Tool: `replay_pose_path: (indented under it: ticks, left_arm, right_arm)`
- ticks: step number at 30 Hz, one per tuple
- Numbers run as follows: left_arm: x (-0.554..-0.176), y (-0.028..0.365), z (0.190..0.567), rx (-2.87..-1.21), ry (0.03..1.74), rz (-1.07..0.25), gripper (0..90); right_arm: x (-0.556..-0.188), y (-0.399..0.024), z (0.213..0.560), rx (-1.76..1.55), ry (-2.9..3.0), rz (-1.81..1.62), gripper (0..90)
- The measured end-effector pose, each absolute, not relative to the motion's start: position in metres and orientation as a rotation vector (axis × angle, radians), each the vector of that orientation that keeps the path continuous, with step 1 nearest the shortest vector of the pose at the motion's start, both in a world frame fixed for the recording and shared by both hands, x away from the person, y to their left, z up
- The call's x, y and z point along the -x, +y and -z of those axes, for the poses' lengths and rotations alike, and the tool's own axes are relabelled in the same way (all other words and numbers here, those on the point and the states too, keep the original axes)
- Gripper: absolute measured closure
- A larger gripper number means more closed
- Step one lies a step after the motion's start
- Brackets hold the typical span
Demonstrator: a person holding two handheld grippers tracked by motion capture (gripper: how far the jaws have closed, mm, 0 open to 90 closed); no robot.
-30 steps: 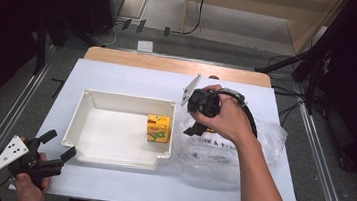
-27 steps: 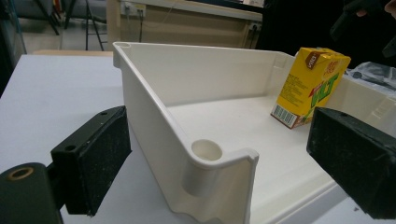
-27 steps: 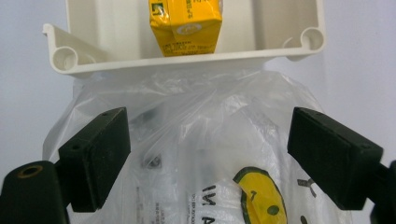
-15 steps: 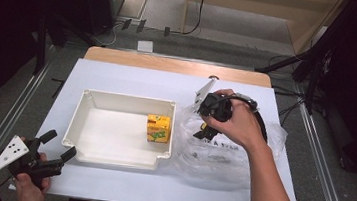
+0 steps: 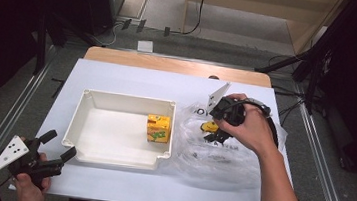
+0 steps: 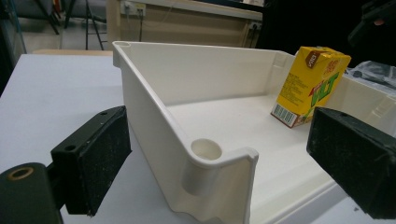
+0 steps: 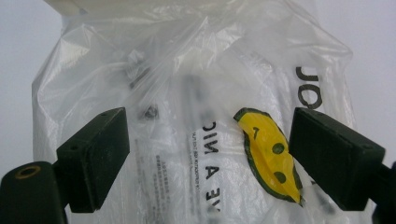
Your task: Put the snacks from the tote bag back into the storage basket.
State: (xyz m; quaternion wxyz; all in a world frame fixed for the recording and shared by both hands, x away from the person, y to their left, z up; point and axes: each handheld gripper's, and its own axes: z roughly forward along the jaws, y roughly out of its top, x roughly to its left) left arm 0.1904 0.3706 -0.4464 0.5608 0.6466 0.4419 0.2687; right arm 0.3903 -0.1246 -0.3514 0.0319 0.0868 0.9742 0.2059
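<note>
Right gripper (image 5: 214,134) is over the clear plastic bag (image 5: 220,158), pointing down into it, jaws spread wide with nothing between them. In the right gripper view (image 7: 205,158) the bag (image 7: 154,93) sits crumpled right under the jaws, black lettering and a yellow smiley print (image 7: 266,154) showing through the film; the smiley is just inside the jaw at that view's right. Can't tell whether the pads touch the plastic.

Bag lies on the white table (image 5: 133,78), right of the white tray (image 5: 76,120), its left edge against or just beside the tray's right wall.

Yellow juice carton (image 5: 158,128) stands upright inside the tray, near the right wall, roughly mid-depth. In the left gripper view the carton (image 6: 310,84) shows with its barcode side facing the camera, standing on the tray floor beyond the tray's near corner (image 6: 210,154).

Left gripper (image 5: 58,145) is held low at the table's near left edge, just off the tray's near left corner, jaws open and empty. In its own view (image 6: 233,163) the jaws straddle that corner without touching it.

The two grippers are well apart, tray between them.
</note>
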Motion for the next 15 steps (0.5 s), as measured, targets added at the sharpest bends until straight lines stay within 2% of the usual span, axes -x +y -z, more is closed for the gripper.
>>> replay_pose_path:
  ticks: [15]
  left_arm:
    - [-0.191, 0.370, 0.447, -1.526, 1.041, -0.633, 7.0]
  right_arm:
    - [-0.384, -0.153, 0.367, -0.336, 2.995, -0.655, 13.8]
